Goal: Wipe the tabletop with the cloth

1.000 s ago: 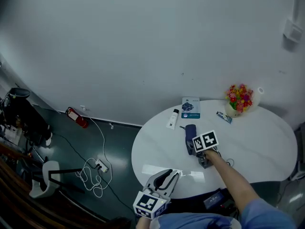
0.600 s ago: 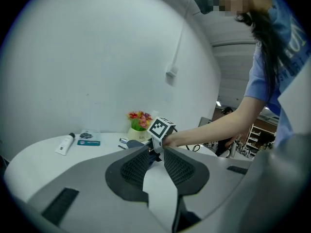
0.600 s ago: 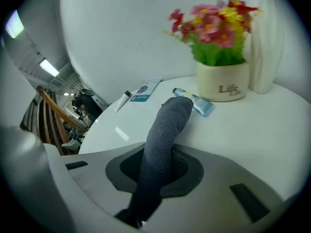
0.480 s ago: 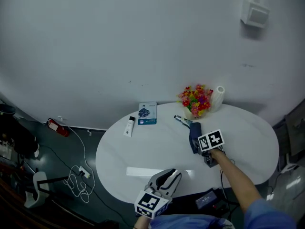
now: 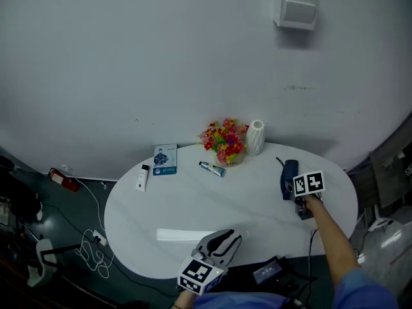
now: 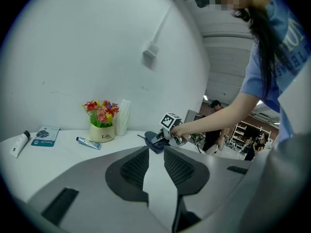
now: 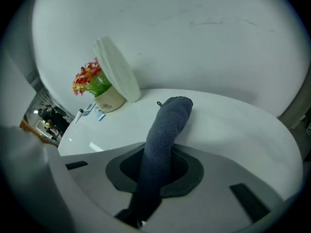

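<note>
Counter [image 5: 193, 201]: white, oval, glossy, set against a pale wall.

Left gripper [image 5: 222, 240]: at the counter's 6 o'clock edge. Fingers slightly parted, with a narrow gap and nothing between them.

Right gripper [image 5: 291, 188]: at roughly 2 o'clock on the counter, at the end of an outstretched arm [image 5: 331, 237]. Fingers clamped on the cloth.

Cloth [image 7: 166, 125]: dark blue, bunched into a long roll. Pinched between the right fingers, far end lying on the counter toward 12 o'clock from that gripper.

Flower pot [image 5: 223, 145]: upright at 12 o'clock, near the wall, with red and yellow blooms.

Ribbed white vase [image 5: 255, 138]: upright, just beside the pot at its 3 o'clock.

Booklet [image 5: 165, 159]: flat at 10 o'clock.

White tube [image 5: 142, 177]: flat, near the booklet at its 8 o'clock.

Small tube [image 5: 212, 168]: flat, just beside the pot at its 7 o'clock.
</note>
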Motion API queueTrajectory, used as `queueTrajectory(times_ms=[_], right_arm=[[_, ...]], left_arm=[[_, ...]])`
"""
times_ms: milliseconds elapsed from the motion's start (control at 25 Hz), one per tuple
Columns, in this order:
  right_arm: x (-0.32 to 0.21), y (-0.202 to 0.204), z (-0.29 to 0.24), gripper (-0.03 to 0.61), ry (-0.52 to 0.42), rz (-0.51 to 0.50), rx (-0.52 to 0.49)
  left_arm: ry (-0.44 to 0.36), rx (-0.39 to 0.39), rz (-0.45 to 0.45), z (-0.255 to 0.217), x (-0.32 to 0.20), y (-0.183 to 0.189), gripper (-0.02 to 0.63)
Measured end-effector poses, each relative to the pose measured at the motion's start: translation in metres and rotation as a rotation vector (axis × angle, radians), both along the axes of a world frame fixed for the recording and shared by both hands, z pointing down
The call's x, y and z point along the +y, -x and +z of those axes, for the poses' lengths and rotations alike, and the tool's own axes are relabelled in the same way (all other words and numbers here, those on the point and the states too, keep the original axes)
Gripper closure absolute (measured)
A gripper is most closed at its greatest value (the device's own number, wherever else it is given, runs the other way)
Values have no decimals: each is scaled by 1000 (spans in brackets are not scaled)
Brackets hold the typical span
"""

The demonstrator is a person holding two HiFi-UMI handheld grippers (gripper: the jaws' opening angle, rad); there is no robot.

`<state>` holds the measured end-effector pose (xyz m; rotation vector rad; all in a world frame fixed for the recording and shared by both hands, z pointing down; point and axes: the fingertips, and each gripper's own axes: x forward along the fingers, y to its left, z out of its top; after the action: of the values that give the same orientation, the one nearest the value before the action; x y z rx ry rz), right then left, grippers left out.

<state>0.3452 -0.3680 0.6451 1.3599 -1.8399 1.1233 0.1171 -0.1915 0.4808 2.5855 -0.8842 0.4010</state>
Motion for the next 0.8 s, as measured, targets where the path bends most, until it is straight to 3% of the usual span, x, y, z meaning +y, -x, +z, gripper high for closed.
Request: queueTrajectory(times_ms=[200, 480, 640, 800], right_arm=[[6, -86, 1, 512, 12, 84, 73], [16, -188, 3, 512, 21, 247, 169], [21, -206, -2, 512, 15, 302, 163], [17, -189, -24, 512, -37, 315, 118]], left_arm=[[11, -13, -9, 3, 0, -9, 522], [39, -57, -75, 13, 4, 16, 522], [55, -69, -118, 18, 5, 35, 522], [47, -64, -145, 16, 6, 56, 522]])
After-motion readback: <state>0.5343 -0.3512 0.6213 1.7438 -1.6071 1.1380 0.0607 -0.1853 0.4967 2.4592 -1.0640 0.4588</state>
